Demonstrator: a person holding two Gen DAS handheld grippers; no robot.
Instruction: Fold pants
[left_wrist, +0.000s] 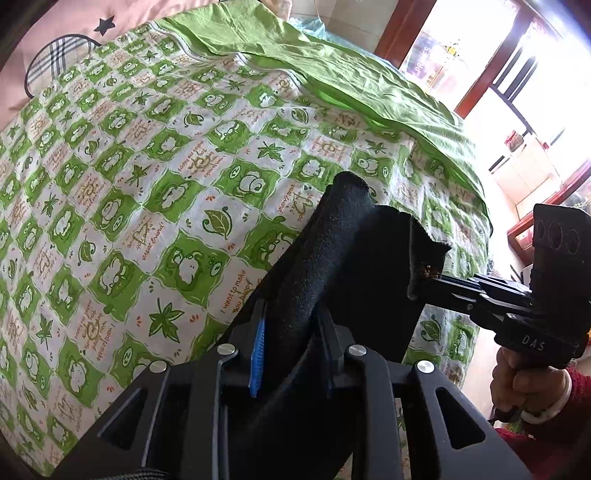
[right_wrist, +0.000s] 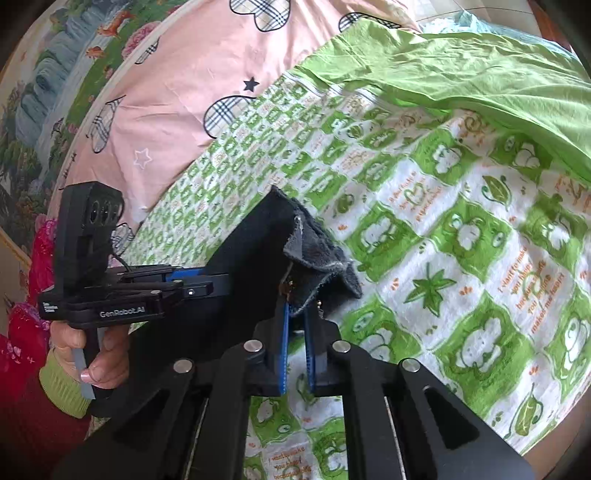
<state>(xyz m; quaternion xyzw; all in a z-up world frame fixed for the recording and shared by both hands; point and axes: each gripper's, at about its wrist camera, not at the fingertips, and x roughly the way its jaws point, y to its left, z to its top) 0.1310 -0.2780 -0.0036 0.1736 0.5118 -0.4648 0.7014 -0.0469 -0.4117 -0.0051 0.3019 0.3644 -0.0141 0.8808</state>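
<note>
left tool (left_wrist: 291, 332) clamps black pants (left_wrist: 354, 236) | right tool (right_wrist: 295, 325) clamps hem | only right view: pink pillow (right_wrist: 184, 74)

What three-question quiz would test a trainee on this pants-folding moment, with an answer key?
1. True or false: the left gripper is shut on the black pants.
2. Which cloth lies beneath the held pants? A) frog-print sheet B) bare wood C) blue towel
3. Fill in: the right gripper pinches the pants at a frayed ____.

Key: 1 true; 2 A; 3 edge. Both grippers clamp the same garment, held up above the sheet; the plain green cover sits farther back.
</note>
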